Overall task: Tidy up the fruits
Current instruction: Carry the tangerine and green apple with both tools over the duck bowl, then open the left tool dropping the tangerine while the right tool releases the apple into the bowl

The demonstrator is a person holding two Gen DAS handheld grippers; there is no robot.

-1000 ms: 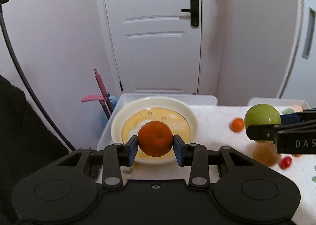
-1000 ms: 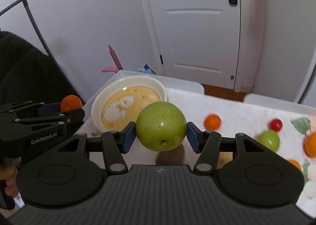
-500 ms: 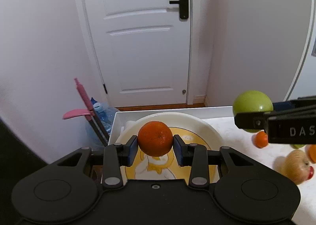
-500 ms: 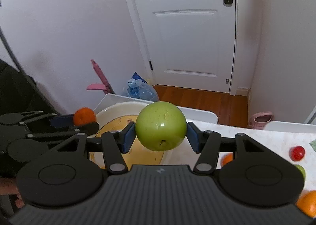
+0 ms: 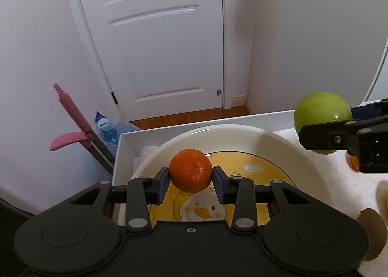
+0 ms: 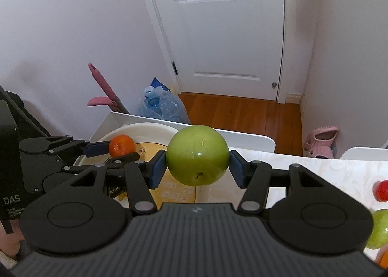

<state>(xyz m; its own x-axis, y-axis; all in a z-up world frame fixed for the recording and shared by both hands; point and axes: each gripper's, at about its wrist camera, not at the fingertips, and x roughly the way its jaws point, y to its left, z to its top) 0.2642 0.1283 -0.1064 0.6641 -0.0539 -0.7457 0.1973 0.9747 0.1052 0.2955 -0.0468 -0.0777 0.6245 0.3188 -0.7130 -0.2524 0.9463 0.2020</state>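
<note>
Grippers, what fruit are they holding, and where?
Left gripper pinches the small round orange tangerine by its sides; right gripper pinches the big green apple likewise.

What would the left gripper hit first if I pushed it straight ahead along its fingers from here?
Most likely the cream plate. The left gripper, shut on the orange, points down at the plate's yellow centre, with nothing visible between. Depth is hard to judge, so the gap is uncertain.
</note>
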